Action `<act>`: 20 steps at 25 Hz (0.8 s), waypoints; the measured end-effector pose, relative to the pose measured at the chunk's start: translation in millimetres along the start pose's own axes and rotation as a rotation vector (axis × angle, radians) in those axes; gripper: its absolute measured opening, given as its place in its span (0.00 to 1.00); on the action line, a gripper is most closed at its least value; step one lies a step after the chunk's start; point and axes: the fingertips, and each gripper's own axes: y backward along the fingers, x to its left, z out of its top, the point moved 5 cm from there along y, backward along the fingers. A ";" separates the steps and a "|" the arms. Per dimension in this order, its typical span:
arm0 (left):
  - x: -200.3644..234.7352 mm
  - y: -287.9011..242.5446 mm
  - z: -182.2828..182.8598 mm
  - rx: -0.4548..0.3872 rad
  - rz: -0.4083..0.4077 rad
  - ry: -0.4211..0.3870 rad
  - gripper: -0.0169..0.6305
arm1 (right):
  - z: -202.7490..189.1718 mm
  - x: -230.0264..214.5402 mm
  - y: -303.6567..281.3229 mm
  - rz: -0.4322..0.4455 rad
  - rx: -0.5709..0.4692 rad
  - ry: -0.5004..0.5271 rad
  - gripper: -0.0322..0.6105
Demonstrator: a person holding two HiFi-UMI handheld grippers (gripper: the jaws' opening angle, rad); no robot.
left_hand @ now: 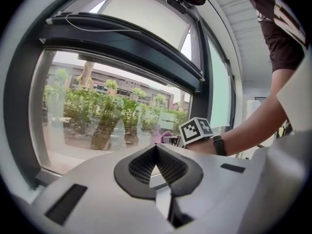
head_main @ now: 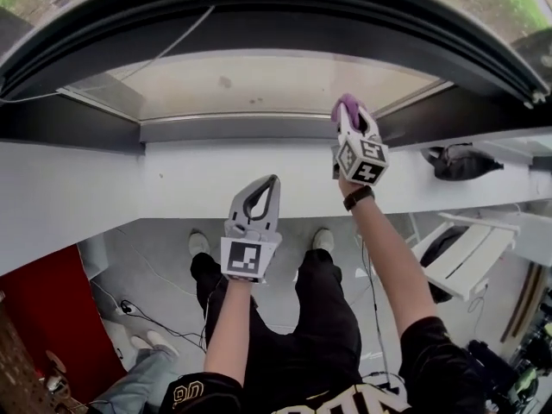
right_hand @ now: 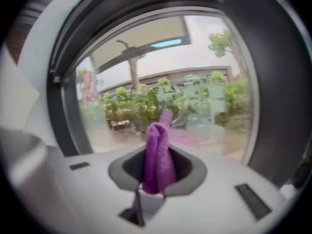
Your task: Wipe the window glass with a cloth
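A white window ledge [head_main: 86, 192] runs from the left edge to the right. A dark bag [head_main: 461, 162] lies on it near its right end. Below it, the grey floor [head_main: 155, 261] carries thin black cables [head_main: 148, 317] and the person's 2 shoes [head_main: 199, 243].

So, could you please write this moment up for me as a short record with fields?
Place: window glass above a white sill
Left gripper: jaws together, nothing between them, held over the sill, short of the glass
Right gripper: shut on the purple cloth, raised to the glass
Cloth: folded, sticking out past the jaws
Cloth contact with glass: close, cannot confirm touching
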 end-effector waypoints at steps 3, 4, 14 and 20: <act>71.7 55.1 4.8 0.029 0.093 0.002 0.04 | -14.4 138.2 -24.4 0.227 0.012 0.104 0.18; 96.4 73.8 6.0 0.042 0.118 -0.004 0.04 | -20.6 183.3 -34.7 0.288 0.018 0.116 0.18; 282.4 197.8 35.7 0.011 0.283 -0.108 0.04 | -88.0 533.3 -165.5 0.581 0.150 0.108 0.18; 287.3 184.7 32.7 0.000 0.319 -0.071 0.04 | -120.5 511.0 -181.5 0.538 0.266 0.088 0.17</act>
